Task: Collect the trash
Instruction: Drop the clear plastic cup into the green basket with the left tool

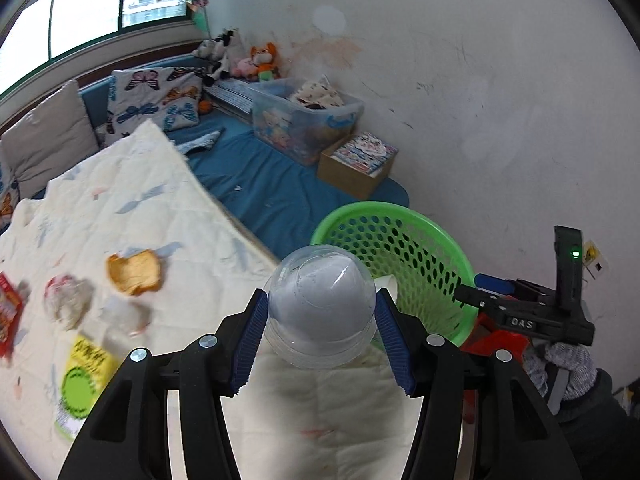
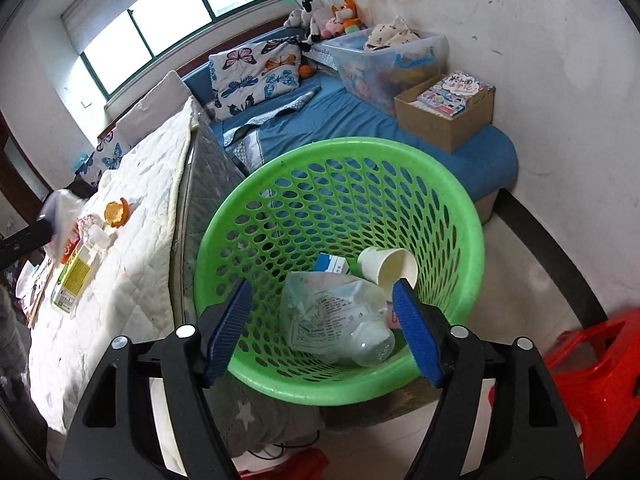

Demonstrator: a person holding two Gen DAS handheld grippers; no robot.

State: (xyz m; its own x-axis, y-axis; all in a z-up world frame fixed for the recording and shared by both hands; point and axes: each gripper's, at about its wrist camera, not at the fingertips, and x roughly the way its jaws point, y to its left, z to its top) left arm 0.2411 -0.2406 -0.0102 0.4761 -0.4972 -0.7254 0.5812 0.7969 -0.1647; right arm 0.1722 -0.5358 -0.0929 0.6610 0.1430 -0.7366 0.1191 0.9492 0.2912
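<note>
**Clear dome lid held over the bed, basket next**

The left gripper [image 1: 322,334] is clamped on a clear domed plastic cup lid [image 1: 322,312], its blue ribbed pads pressing the lid's two sides. The lid hangs above the cream quilted bed cover [image 1: 168,208], just short of the round green perforated plastic basket [image 1: 424,264] that stands beside the bed's edge. The right gripper [image 2: 322,330] hovers over that basket with its jaws apart and nothing between them.

To finish this step well, I would carry the lid forward and to the right until it is fully past the near rim, then part the fingers only once it sits over the basket's opening. The lid is light and slick, so a gentle, steady squeeze seems wiser than a hard one, which could crush it or make it pop out. The right gripper occupies the space above the basket and should give way first.

Counted inside the basket: one white paper cup [image 2: 387,267] on its side, one crumpled clear printed plastic bag [image 2: 328,312], one clear plastic bottle [image 2: 370,346], and one blue-and-white small carton [image 2: 332,263]. On the bed cover remain one orange peel piece [image 1: 135,272], two crumpled tissue wads [image 1: 66,300], one yellow-and-green printed packet [image 1: 82,380] and one red wrapper [image 1: 8,320] at the edge.
</note>
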